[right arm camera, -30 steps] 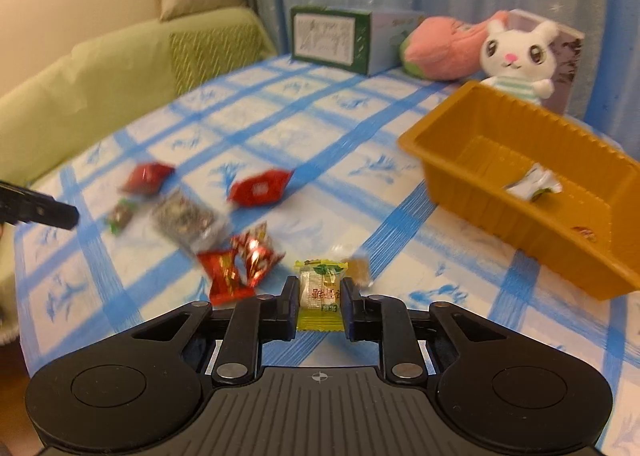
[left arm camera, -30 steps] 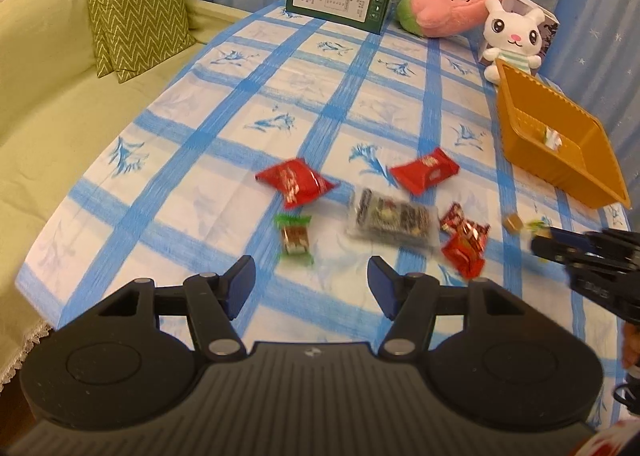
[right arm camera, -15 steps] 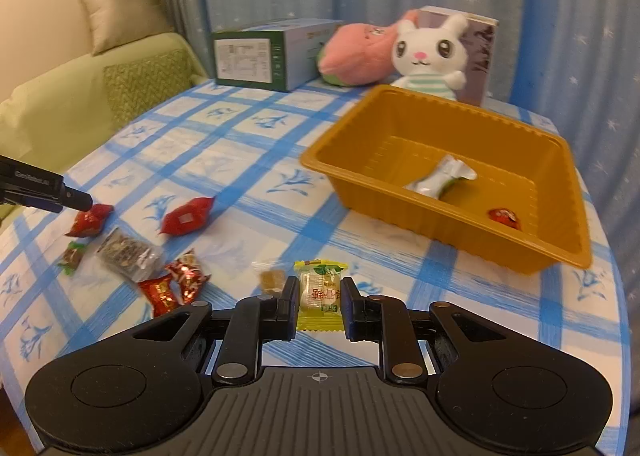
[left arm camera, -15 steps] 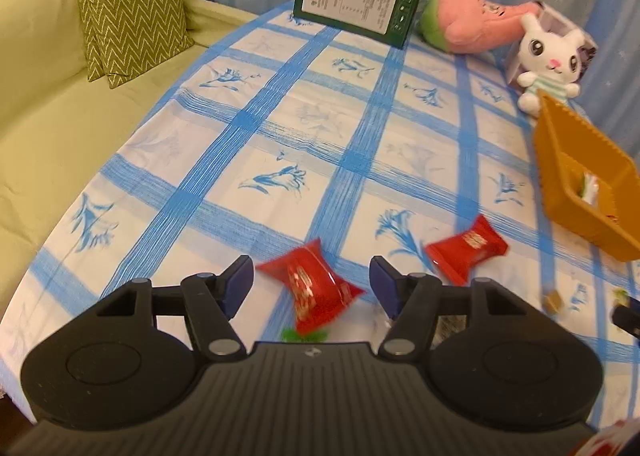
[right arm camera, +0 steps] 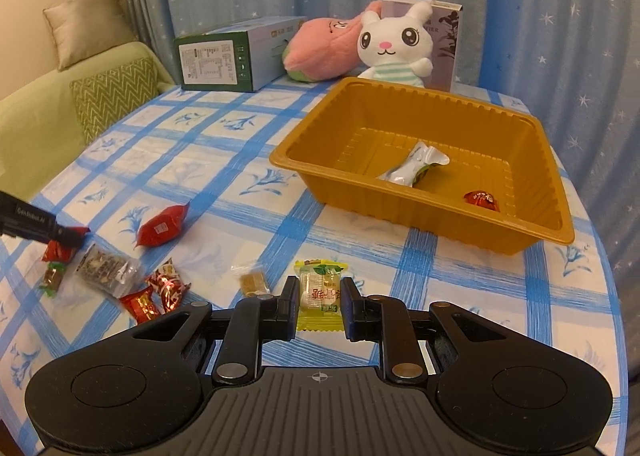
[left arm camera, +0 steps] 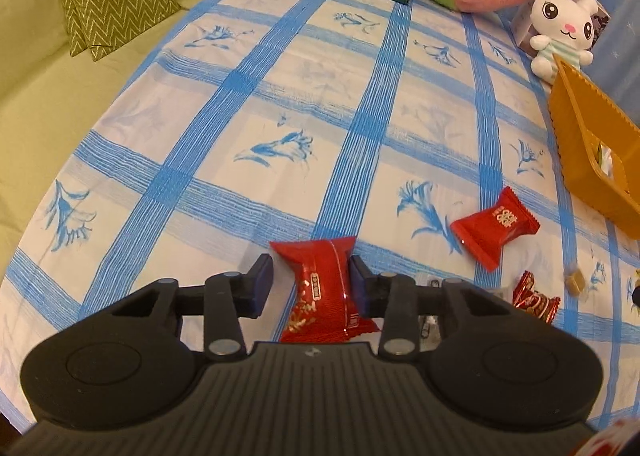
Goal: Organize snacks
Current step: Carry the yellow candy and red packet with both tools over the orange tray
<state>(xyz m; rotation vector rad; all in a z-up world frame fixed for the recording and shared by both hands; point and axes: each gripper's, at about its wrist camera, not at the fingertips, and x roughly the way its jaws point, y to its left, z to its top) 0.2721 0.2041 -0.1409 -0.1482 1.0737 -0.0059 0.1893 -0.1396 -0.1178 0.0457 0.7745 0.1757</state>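
A red snack packet [left arm camera: 320, 288] lies on the blue-checked tablecloth between the fingers of my left gripper [left arm camera: 312, 276]. Its jaws are closing: the right pad touches the wrapper, while a small gap shows at the left pad. In the right wrist view that gripper [right arm camera: 60, 234] shows at the far left. My right gripper [right arm camera: 320, 292] is shut on a yellow-green candy packet [right arm camera: 322, 276], held above the cloth in front of the orange tray [right arm camera: 400, 211]. The tray holds a silver packet [right arm camera: 414, 165] and a small red candy [right arm camera: 482, 199].
Loose on the cloth are another red packet [right arm camera: 162, 230], a clear dark bar packet [right arm camera: 106, 270], two red foil candies [right arm camera: 158, 294], a brown cube [right arm camera: 252, 282] and a green-wrapped candy [right arm camera: 54, 278]. A green box [right arm camera: 224, 59], a pink plush [right arm camera: 320, 47] and a rabbit plush [right arm camera: 396, 43] stand behind. A green sofa [left arm camera: 40, 87] lies left.
My left gripper came forward and down over the red packet, and its jaws narrowed around it. The right gripper swung toward the tray, still gripping the yellow-green packet.
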